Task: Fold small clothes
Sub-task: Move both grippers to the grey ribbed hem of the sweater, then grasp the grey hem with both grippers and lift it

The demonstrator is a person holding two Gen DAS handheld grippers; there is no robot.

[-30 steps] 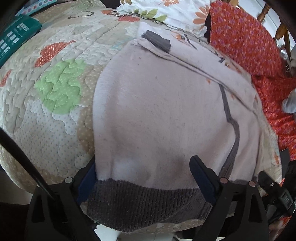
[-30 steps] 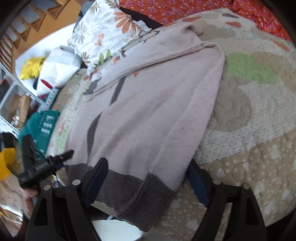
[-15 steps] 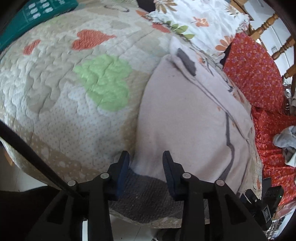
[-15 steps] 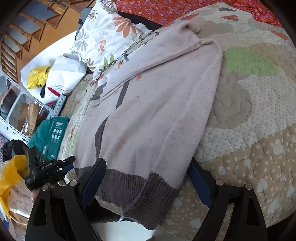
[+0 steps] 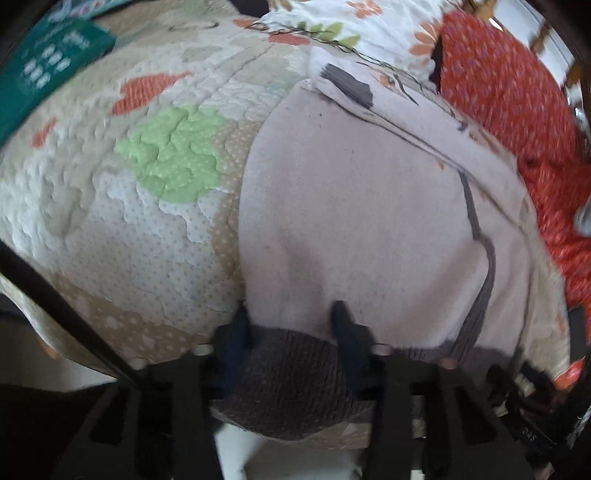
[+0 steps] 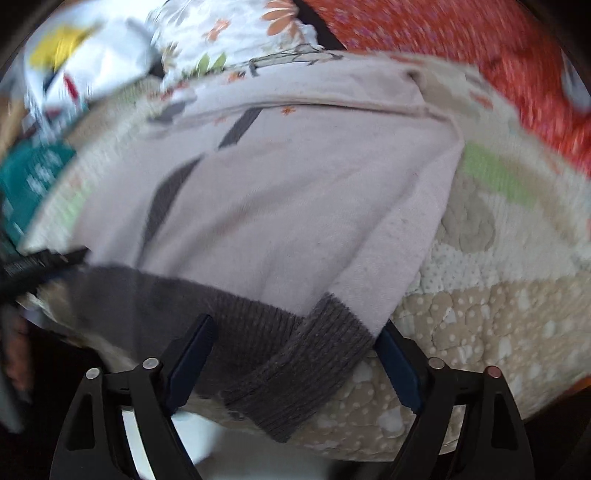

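Note:
A pale pink sweater (image 5: pixel 362 206) with a dark grey ribbed hem (image 5: pixel 291 384) lies flat on a quilted bed, also in the right wrist view (image 6: pixel 295 192). My left gripper (image 5: pixel 291 325) is shut on the hem at the sweater's near left corner, the knit bunched between its jaws. My right gripper (image 6: pixel 295 343) is open, its jaws astride the hem (image 6: pixel 310 365) at the near right corner. The left gripper shows at the left edge of the right wrist view (image 6: pixel 37 266).
The quilt (image 5: pixel 122 206) has green and orange patches and its near edge drops off just under the grippers. A floral pillow (image 6: pixel 229 33) and red fabric (image 5: pixel 517 96) lie beyond the sweater. A teal box (image 5: pixel 44 70) sits at the far left.
My left gripper closed from wide open onto the hem and bunched it up. My right gripper stayed open and shifted in over the right hem corner; both views are blurred by motion.

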